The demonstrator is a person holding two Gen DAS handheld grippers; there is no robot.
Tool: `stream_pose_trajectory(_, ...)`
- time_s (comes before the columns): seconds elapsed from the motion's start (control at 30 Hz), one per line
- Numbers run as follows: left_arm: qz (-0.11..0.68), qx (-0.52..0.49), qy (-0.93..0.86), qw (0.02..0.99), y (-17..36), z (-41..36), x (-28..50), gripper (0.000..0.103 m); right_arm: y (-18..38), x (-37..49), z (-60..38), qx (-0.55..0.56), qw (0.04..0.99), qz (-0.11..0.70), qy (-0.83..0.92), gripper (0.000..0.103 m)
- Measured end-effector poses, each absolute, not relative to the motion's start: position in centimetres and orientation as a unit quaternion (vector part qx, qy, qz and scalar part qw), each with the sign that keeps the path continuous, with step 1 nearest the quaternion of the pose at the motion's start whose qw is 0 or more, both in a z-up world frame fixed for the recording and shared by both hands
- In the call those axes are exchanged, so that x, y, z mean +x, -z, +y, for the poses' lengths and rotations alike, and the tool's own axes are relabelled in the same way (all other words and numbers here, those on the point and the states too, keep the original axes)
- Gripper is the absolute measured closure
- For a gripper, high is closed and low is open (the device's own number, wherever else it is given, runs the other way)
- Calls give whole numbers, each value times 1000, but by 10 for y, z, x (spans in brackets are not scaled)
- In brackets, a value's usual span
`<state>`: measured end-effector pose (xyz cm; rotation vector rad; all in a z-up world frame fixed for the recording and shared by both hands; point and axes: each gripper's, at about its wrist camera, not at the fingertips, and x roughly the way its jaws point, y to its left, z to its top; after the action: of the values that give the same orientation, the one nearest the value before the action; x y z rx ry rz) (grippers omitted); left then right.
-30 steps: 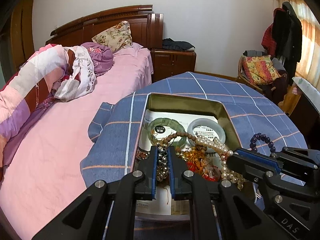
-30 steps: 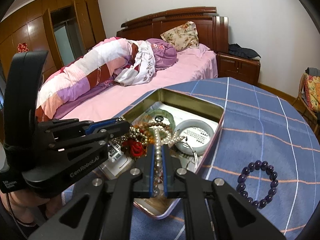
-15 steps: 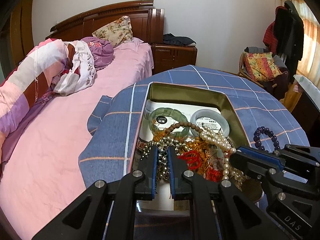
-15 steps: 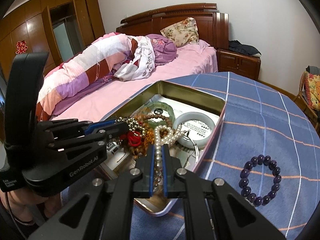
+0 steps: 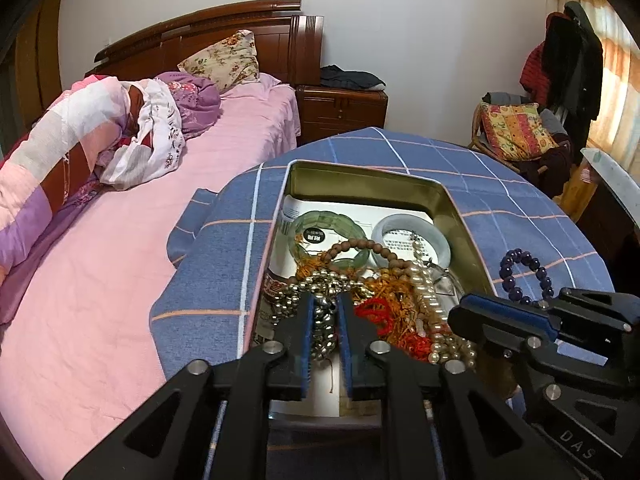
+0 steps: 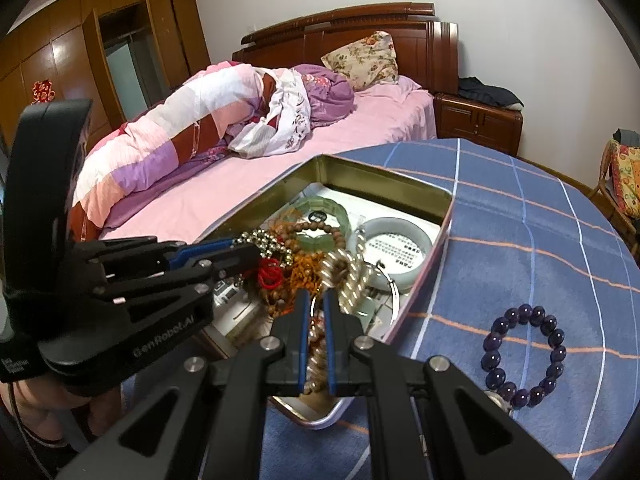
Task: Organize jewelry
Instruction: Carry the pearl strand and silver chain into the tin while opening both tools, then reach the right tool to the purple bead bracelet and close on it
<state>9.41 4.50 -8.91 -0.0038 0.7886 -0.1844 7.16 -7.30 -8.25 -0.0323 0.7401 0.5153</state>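
The left tongs (image 5: 324,312) are opening around the silver bead chain (image 5: 320,322) in the gold tin (image 5: 460,216) on the bench's left edge. The right tongs (image 6: 315,312) pinch the pearl strand (image 6: 316,354). A purple bracelet (image 6: 524,350) lies just right of the tin.

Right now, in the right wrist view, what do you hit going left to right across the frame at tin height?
left hand-held gripper → green bangle → white jade bangle → tin's right rim → blue checked tablecloth → purple bead bracelet
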Motion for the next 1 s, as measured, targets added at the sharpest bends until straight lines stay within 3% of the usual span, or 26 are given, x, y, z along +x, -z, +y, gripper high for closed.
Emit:
stream_pose_trajectory(0.07,380,-7,95,920,88,45,93,54,82,71,-75,-15,901,357,-246,83)
stream_pose_trajectory(0.1,378,-10,101,920,88,44,91,50,82,71,-76,-14,901,357,-246,77)
stream_pose_trajectory(0.17,373,-4,97,923,86,41,89,47,81,69,-78,-13,903,355,-241,75)
stream_pose_trajectory(0.3,363,-3,94,927,82,41,87,32,77,62,-86,-12,906,352,-235,65)
stream_pose_trajectory(0.4,359,-10,97,928,79,43,86,32,74,54,-96,-16,911,346,-225,57)
stream_pose_trajectory(0.77,361,16,84,928,87,34,97,32,94,56,-200,25,919,385,-80,57)
stream_pose_trajectory(1.0,331,26,79,940,68,21,80,32,95,61,-201,18,917,390,-79,57)
